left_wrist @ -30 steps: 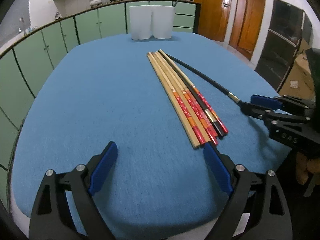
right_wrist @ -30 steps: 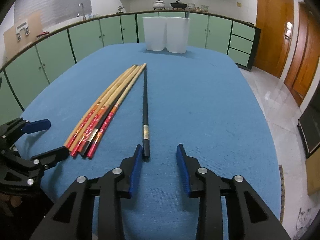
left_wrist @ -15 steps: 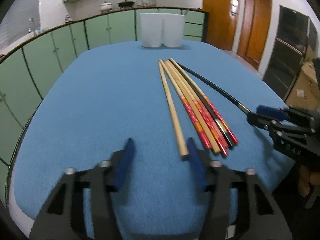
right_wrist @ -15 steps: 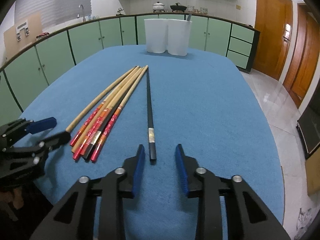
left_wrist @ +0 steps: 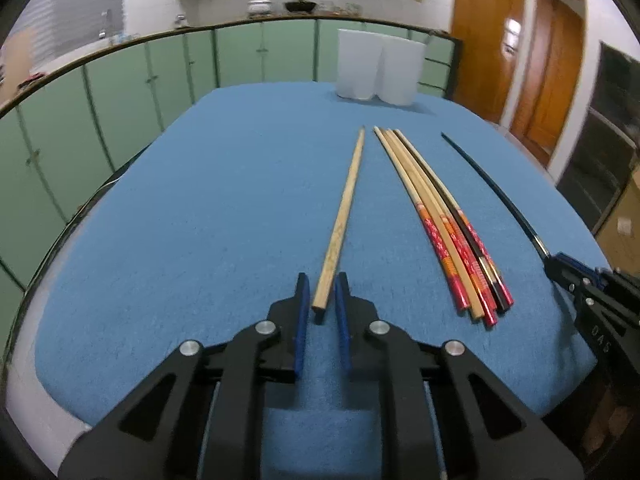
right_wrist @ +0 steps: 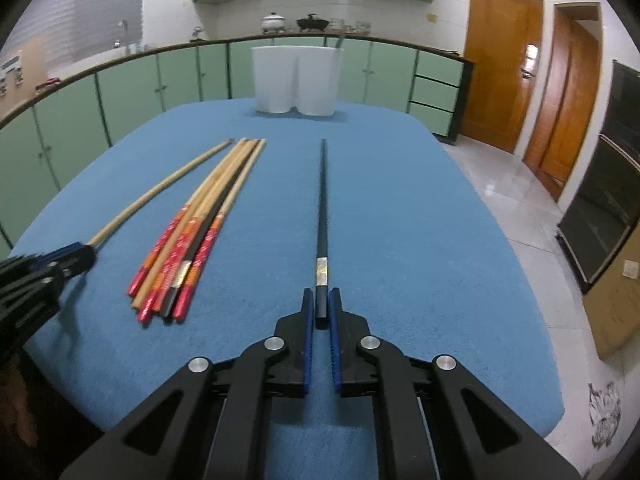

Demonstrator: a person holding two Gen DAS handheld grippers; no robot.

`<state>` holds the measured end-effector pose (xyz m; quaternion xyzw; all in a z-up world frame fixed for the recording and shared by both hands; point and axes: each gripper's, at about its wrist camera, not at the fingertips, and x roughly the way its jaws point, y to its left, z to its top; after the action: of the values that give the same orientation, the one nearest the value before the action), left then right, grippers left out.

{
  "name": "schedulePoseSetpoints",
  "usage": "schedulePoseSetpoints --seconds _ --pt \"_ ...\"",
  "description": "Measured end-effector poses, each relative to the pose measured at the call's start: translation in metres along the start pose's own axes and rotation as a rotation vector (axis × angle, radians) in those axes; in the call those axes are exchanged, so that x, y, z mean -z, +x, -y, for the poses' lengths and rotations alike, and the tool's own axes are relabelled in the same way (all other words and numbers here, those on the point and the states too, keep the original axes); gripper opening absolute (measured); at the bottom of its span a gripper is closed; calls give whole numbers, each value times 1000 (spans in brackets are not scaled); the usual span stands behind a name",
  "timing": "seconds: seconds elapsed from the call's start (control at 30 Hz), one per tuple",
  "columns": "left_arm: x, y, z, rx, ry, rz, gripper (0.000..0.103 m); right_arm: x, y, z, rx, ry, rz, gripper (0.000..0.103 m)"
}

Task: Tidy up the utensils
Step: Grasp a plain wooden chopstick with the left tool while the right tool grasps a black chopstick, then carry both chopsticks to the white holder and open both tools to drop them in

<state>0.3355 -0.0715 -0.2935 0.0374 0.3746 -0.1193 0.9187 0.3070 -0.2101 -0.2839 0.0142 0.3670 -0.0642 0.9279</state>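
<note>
Jaws of left gripper [left_wrist: 321, 282], just now closing, clamped against near end of plain pale wooden chopstick [left_wrist: 344, 208] at lower centre of left wrist view, stick lying on blue cloth-covered table [left_wrist: 200, 220]. Right gripper [right_wrist: 319, 298], jaws likewise just closing, pinching near end of slim black chopstick [right_wrist: 322, 208] at lower centre of right wrist view. Between the two, bundle of red-handled wooden chopsticks [left_wrist: 440, 216], apart from both; white twin-cup holder [left_wrist: 376, 68] upright at far table edge, top centre.
</note>
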Motion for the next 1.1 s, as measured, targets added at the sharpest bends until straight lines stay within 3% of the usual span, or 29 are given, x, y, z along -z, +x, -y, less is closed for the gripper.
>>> schedulePoseSetpoints --seconds 0.07,0.2,0.27,0.33,0.73,1.1 --pt "-3 3 0 46 16 0 25 3 -2 -1 -6 -20 8 10" --pt "-5 5 0 139 30 2 22 2 1 -2 -23 -33 22 10" --pt "-3 4 2 162 34 3 9 2 1 -5 -22 -53 28 10" --pt "-3 2 4 177 22 2 8 1 0 -5 -25 -59 30 8" --pt "-25 -37 2 194 -58 31 7 -25 -48 7 -75 9 79 7" --pt "-78 -110 -8 199 -37 168 6 -104 -111 22 -105 -17 140 7"
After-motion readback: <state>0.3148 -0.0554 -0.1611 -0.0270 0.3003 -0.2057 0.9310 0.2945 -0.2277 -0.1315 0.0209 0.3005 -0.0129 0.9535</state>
